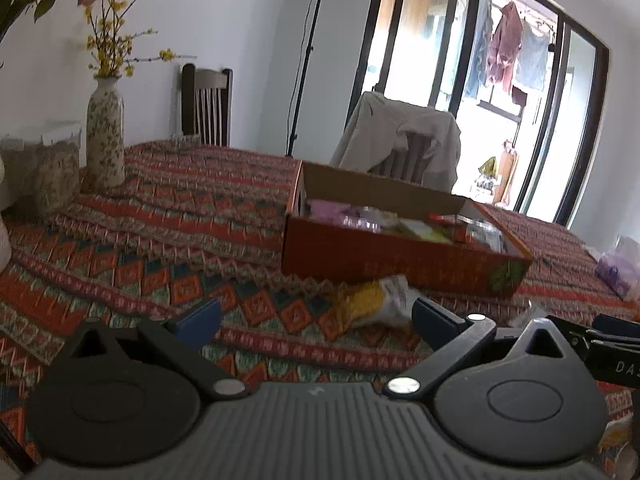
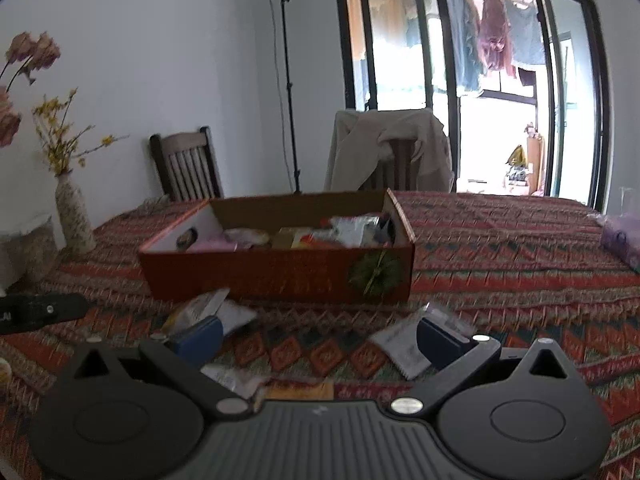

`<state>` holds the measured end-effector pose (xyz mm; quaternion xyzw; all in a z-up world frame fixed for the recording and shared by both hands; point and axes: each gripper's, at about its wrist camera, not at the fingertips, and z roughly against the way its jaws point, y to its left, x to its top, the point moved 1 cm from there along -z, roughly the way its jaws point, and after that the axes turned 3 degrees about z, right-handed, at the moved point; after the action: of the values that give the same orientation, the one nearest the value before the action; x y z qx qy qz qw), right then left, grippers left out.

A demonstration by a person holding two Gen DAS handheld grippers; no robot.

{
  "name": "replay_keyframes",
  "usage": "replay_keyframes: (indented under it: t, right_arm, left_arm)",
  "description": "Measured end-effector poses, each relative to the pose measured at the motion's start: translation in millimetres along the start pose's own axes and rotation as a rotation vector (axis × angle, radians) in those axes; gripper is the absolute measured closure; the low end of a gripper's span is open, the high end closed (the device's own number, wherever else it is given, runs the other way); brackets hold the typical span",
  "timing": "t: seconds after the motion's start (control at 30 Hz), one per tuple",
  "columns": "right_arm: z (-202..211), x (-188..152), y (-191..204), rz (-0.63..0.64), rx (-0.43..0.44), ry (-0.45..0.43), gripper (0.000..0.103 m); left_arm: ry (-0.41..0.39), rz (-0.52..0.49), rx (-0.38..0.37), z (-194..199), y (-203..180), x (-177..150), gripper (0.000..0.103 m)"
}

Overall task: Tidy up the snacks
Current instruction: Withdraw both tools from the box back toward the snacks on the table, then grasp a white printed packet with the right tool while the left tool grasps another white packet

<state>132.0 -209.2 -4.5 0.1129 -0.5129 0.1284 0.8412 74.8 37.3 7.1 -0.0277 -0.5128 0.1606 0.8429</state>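
The left tool (image 1: 316,320) was spread wide and empty, its blue-padded fingers (image 1: 200,316) poised low over the patterned worktop (image 1: 140,240), with a yellow-and-white snack packet (image 1: 376,300) lying on the cloth just ahead of them, nearer the right finger. The right tool (image 2: 320,334) was likewise wide and held nothing; a white packet (image 2: 396,344) lay beside its right finger and another pale packet (image 2: 208,312) lay by its left one, with more wrappers (image 2: 240,380) close under the tool's body. Beyond the loose packets stood an open orange box (image 2: 280,276), already holding a jumble of snacks (image 2: 320,232) in pink, yellow and silver wrappers. Farther off, a floral vase (image 1: 105,132) with yellow sprigs stood on the worktop's left, and a chair (image 2: 392,156) draped in a pale garment sat behind the box.
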Motion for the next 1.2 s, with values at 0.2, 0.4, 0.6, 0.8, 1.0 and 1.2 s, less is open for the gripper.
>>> replay_keyframes:
  t: [0.2,0.4,0.6,0.8,1.0,1.2]
  right_arm:
    - [-3,-7,18,0.025,0.036,0.026,0.0]
    - [-20,-5,42,0.03,0.068,0.075,0.0]
    - [-47,-5,61,0.038,0.069,0.156,0.002]
    - [-64,-13,68,0.055,0.043,0.228,0.023]
    - [-67,-17,62,0.022,0.055,0.24,0.047]
    - [-61,-17,58,0.015,0.067,0.193,0.05]
  left_arm:
    - [0.026,0.013,0.012,2,8,-9,0.0]
    - [0.023,0.029,0.019,5,19,-9,0.0]
    - [0.037,0.058,0.045,3,37,-11,0.0]
    - [0.048,0.085,0.057,0,50,-12,0.0]
    - [0.056,0.087,0.051,-2,52,-14,0.0]
    - [0.061,0.086,0.055,-3,50,-14,0.0]
